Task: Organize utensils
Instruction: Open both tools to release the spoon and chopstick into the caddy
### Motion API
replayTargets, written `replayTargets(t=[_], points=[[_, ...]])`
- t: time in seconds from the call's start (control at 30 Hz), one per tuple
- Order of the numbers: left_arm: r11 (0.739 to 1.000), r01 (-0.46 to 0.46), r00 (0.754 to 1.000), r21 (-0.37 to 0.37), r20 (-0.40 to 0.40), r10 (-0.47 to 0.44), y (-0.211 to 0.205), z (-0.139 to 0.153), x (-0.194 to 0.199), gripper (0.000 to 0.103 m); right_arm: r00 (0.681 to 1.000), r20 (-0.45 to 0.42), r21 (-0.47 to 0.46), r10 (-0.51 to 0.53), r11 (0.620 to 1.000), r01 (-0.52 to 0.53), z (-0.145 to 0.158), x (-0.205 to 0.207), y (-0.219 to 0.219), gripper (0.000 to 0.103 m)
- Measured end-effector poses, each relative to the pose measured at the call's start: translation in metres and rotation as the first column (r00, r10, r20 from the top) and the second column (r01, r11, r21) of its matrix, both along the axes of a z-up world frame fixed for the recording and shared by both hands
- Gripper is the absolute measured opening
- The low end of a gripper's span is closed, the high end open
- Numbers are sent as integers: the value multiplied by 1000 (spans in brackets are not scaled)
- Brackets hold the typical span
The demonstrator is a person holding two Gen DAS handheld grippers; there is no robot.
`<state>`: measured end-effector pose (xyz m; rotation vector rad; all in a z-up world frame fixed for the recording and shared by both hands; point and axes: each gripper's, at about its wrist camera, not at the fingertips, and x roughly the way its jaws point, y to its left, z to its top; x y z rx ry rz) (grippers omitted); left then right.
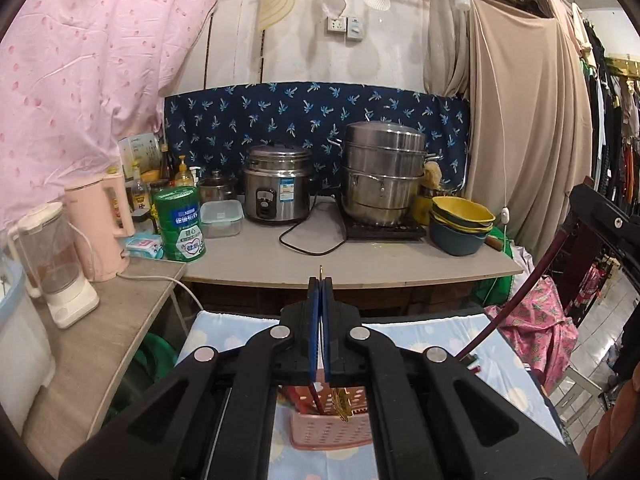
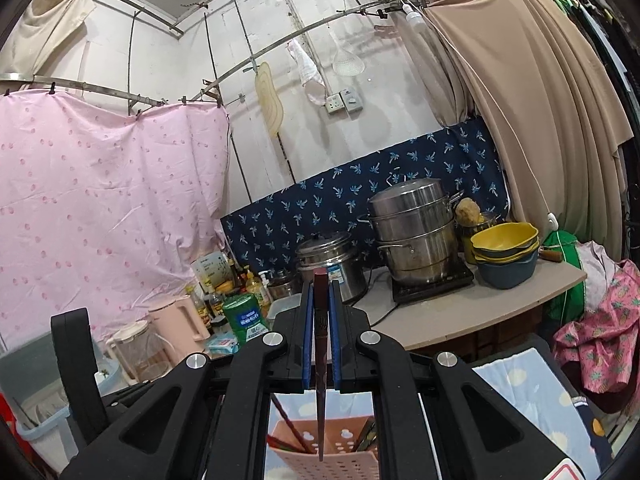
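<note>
Pink perforated utensil basket [image 2: 326, 456] sits below both grippers, each clamped on a utensil.

Blue-padded, the right gripper [image 2: 321, 280] is closed tight on a dark red chopstick [image 2: 320, 360] that stands upright between its pads, its tip hanging over the basket, where more chopsticks [image 2: 290, 428] lean. The left gripper [image 1: 320, 280] has its pads pressed together on a thin gold-coloured utensil [image 1: 321, 270], only the tip showing above them; what kind of utensil it is cannot be told. Beneath this gripper the basket [image 1: 332, 432] rests on a blue patterned cloth [image 1: 424, 336]. Ahead of both grippers, a rice cooker [image 1: 278, 190] and a stacked steel steamer pot [image 1: 384, 172] stand on the counter [image 1: 400, 264].
</note>
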<state>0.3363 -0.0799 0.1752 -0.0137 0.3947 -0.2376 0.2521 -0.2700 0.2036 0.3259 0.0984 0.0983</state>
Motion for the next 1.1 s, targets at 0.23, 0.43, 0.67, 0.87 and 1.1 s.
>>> replayTargets(t=[0.23,0.43,0.67,0.87,1.1], points=[[1000,7,998,11,-57,-7,-6,-30,27,1,997,-77,-17,4,1000,-5,-24,44,0,7],[1000,7,996,25,-85,-5,-9,-49,33,1,989,-144,-28,24,999,-29,-51,60,8,7],[1000,3,995,2,-96,-3,-4,-50,30,2,982,-188,-46,33,998,-42,-67,63,17,9],[1000,-8,995,-1,-99,8,-1,-50,21,18,981,-192,-42,31,998,-40,-70,56,18,11],[1000,-14,995,11,-97,15,2,-50,3,24,979,-203,-44,35,998,-45,-76,37,21,14]])
